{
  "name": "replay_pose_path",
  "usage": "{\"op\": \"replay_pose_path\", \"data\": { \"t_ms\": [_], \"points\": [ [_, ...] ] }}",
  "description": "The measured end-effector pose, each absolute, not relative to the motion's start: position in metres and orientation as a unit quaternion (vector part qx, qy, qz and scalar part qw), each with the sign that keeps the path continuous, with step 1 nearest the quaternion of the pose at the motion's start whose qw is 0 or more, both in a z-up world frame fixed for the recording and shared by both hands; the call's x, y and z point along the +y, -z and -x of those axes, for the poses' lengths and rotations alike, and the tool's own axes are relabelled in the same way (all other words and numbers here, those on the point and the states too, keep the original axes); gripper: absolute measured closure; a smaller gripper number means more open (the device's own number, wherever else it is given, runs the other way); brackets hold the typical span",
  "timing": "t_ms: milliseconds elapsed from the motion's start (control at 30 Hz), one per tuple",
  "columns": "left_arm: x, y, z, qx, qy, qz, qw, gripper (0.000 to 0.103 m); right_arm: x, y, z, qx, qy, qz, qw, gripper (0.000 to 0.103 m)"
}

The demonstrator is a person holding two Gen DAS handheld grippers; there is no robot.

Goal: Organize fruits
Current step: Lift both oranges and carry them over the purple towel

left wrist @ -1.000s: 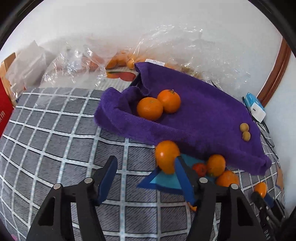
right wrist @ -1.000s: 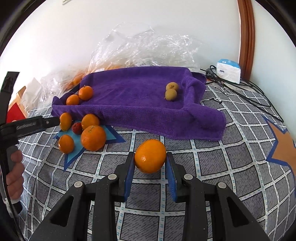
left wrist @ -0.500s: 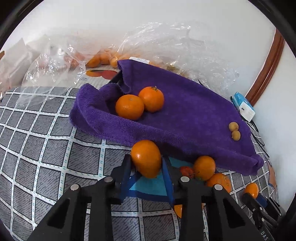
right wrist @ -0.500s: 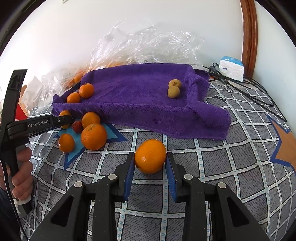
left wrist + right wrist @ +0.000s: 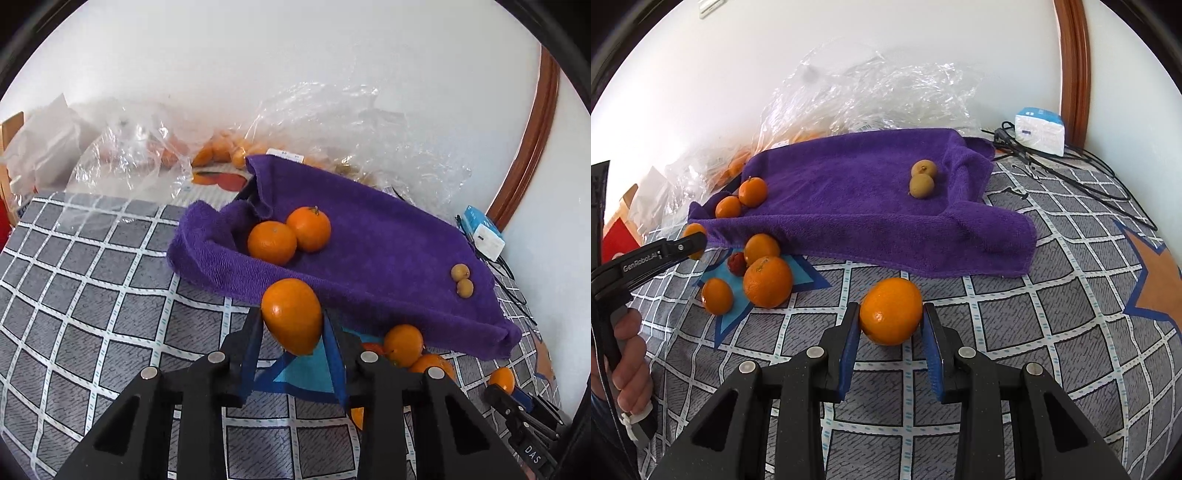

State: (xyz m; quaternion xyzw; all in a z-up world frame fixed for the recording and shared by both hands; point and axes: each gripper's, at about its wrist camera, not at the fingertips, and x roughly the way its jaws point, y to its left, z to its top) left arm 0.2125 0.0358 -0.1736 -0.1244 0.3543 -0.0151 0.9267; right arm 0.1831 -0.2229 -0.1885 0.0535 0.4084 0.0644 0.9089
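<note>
My left gripper is shut on an orange, held just in front of the near edge of the purple towel. Two oranges and two small brown fruits lie on the towel. My right gripper is shut on another orange, low over the checked cloth, in front of the towel. Several loose oranges and a small red fruit sit on a blue star patch to its left. The left gripper's tip shows there too.
Clear plastic bags holding more oranges lie behind the towel against the wall. A white and blue box with black cables sits at the back right by a wooden frame. A person's hand grips the left tool.
The left gripper's jaws closed from wide open onto the orange and swung a little left with it. The right gripper kept its orange and stayed put.
</note>
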Motion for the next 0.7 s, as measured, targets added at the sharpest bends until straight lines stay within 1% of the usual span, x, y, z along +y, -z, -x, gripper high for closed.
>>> {"op": "replay_pose_path", "data": {
  "t_ms": [167, 367, 700],
  "points": [
    [0.039, 0.165, -0.208, 0.333, 0.010, 0.120, 0.935, 0.072, -0.224, 0.188, -0.184, 0.410, -0.055, -0.054, 0.909, 0.070],
    [0.046, 0.162, -0.206, 0.329, 0.009, 0.134, 0.935, 0.072, -0.217, 0.186, -0.186, 0.416, -0.023, -0.017, 0.909, 0.070],
    [0.053, 0.159, -0.205, 0.320, 0.004, 0.146, 0.936, 0.072, -0.216, 0.153, -0.201, 0.397, 0.011, 0.014, 0.918, 0.070]
  ]
}}
